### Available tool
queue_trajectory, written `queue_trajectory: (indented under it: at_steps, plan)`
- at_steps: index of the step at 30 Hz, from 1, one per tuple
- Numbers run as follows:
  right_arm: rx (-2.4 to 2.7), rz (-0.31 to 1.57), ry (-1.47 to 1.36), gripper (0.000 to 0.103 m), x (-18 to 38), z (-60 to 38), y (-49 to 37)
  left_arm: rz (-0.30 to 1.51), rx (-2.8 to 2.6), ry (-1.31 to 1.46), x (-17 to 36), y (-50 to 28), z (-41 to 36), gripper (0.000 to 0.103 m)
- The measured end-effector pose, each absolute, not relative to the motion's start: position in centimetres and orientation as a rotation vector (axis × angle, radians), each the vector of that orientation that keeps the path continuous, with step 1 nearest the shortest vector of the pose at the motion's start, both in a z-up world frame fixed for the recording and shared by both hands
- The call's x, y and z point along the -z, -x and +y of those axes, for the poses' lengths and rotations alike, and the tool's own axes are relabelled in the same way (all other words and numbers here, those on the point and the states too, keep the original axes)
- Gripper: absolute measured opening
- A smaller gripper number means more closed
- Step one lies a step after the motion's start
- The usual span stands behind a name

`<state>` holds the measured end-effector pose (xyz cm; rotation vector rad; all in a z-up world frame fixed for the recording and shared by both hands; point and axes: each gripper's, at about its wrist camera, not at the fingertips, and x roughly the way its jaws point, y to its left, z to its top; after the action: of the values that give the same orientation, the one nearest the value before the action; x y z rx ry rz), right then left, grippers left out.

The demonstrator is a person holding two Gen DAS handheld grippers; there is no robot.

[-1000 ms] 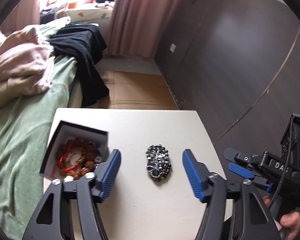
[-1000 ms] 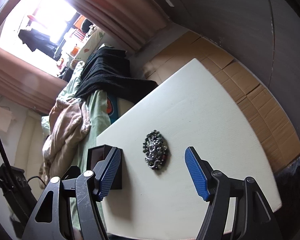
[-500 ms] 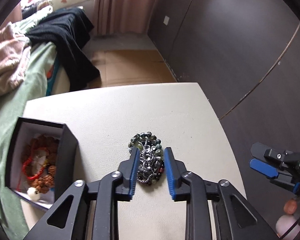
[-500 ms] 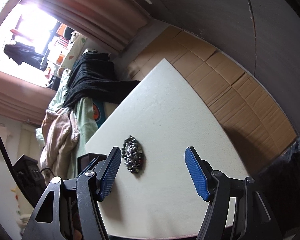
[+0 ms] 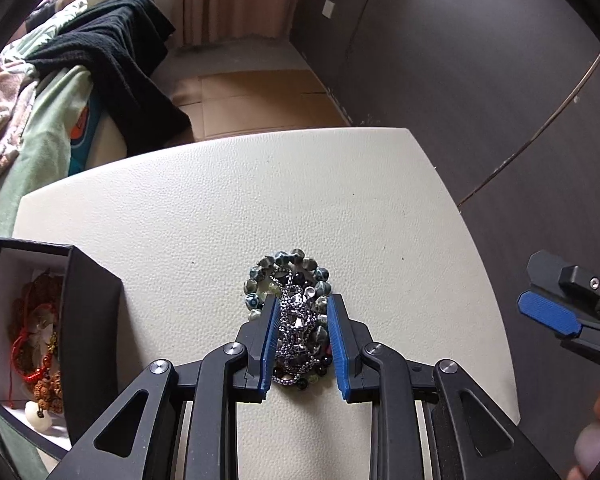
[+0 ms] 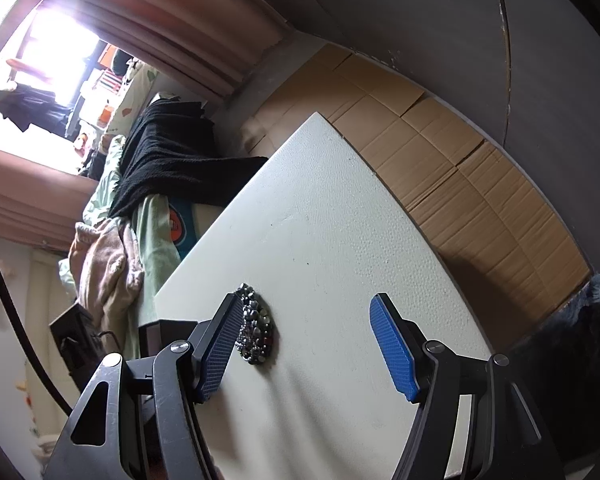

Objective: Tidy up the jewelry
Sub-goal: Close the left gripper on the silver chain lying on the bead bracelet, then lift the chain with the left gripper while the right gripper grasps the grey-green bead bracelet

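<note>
The left gripper (image 5: 302, 338) points steeply down at the white table (image 5: 228, 216), its blue pads drawn narrow against both sides of the jewelry pile (image 5: 296, 316); the right gripper (image 6: 312, 346) hovers over the table's right side with its jaws wide and nothing between them; the pile is a tangle of dark faceted beads and silver chain, lying near the middle of the table; to its left stands an open black box (image 5: 80, 320) holding red cord and brown beads; beyond the table a black garment (image 5: 116, 64) drapes over a green-covered bed (image 5: 48, 128).
</note>
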<state>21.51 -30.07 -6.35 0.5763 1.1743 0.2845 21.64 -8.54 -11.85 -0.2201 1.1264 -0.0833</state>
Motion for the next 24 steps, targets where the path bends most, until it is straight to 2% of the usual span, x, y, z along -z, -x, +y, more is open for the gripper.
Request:
queue_trajectory:
  at_steps: [12, 14, 18, 24]
  plan:
    - [-0.291, 1.195, -0.559, 0.068, 6.8, -29.3, -21.7, 1.15, 0.096, 0.185, 13.3, -21.6, -8.9, 0.025]
    - [-0.291, 1.198, -0.554, 0.068, 6.9, -29.2, -21.7, 1.144, 0.094, 0.176, 13.3, -21.6, -8.8, 0.016]
    - [-0.29, 1.203, -0.541, 0.068, 6.9, -29.0, -21.7, 1.139, 0.097, 0.212, 13.1, -21.2, -8.0, 0.013]
    - [-0.294, 1.205, -0.531, 0.068, 7.0, -28.7, -21.8, 1.053, 0.12, 0.27, 10.0, -20.0, -6.7, 0.013]
